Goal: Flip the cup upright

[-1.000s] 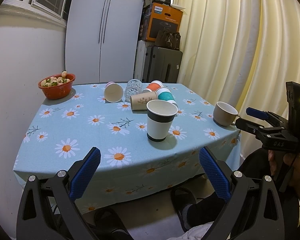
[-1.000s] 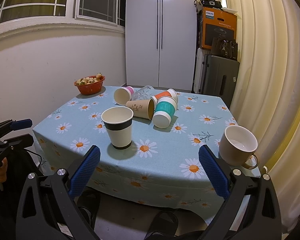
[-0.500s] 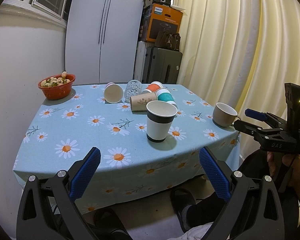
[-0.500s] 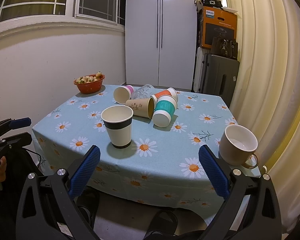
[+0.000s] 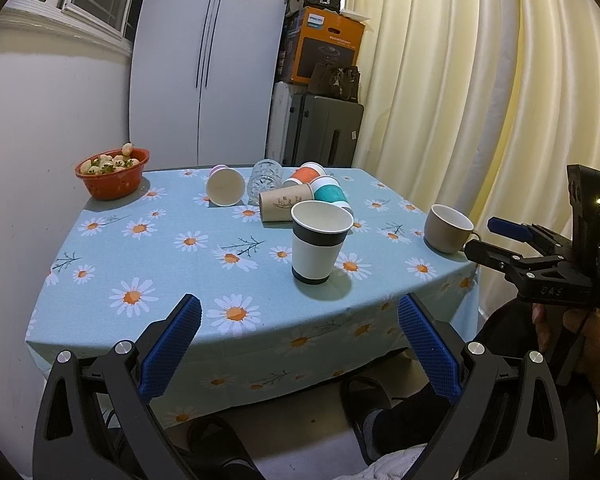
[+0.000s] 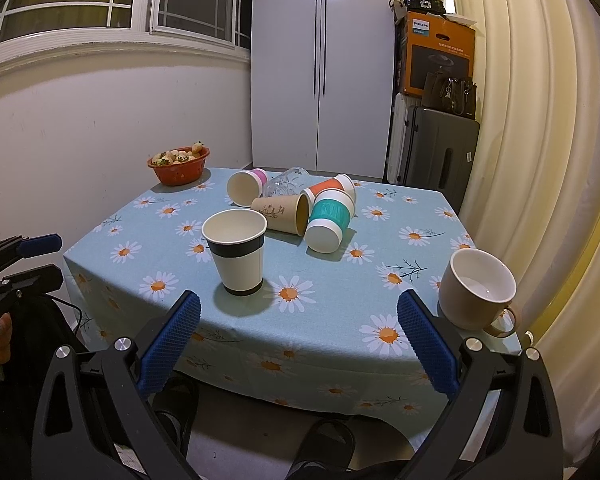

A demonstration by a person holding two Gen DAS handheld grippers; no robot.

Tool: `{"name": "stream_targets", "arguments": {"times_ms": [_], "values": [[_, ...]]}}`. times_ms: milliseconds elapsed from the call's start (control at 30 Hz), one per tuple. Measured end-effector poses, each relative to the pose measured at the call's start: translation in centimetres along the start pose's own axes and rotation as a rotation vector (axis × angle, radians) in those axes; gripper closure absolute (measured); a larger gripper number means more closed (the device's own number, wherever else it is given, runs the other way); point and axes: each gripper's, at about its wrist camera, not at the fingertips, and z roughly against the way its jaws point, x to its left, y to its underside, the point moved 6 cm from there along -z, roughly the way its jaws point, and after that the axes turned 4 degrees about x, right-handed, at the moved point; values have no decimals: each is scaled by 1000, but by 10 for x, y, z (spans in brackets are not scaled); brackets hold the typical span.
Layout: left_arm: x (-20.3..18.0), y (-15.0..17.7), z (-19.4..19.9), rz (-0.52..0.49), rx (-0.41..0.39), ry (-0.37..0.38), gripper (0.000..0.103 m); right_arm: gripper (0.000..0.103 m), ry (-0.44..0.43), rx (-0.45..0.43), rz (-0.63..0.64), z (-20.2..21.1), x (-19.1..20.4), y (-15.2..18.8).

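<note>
Two grippers hang off the near edge of the table (image 6: 112,280), both spread wide with nothing between their blue pads: the left gripper (image 5: 298,346) low in front of the daisy-print cloth, the right gripper (image 6: 298,346) likewise, off toward the beige mug (image 6: 476,290) on the near right corner. One paper cup (image 6: 238,252) with a dark band already stands upright, mouth up, near the front middle of the table. Behind it lies a huddle of cups on their sides: a brown cup (image 6: 282,213) with its mouth toward the right, a teal cup (image 6: 329,220) just beside it with its base toward the front, an orange cup (image 6: 332,188) behind that, a clear glass (image 6: 284,184) and a pink cup (image 6: 244,188) with its mouth facing forward. The upright cup stands between the grippers and this huddle. A red bowl (image 6: 180,170) of small fruit sits at the far left corner. Beyond the table stand a white wardrobe (image 6: 320,68), a grey suitcase (image 6: 440,152) and cream curtains (image 6: 540,120).
</note>
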Motion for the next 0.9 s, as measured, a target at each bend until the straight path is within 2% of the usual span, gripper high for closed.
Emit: {"name": "stream_targets", "arguments": {"times_ms": [900], "values": [[0,0,-1,-1,-4,1,7,5,-1,3,5,-1,0,2]]}}
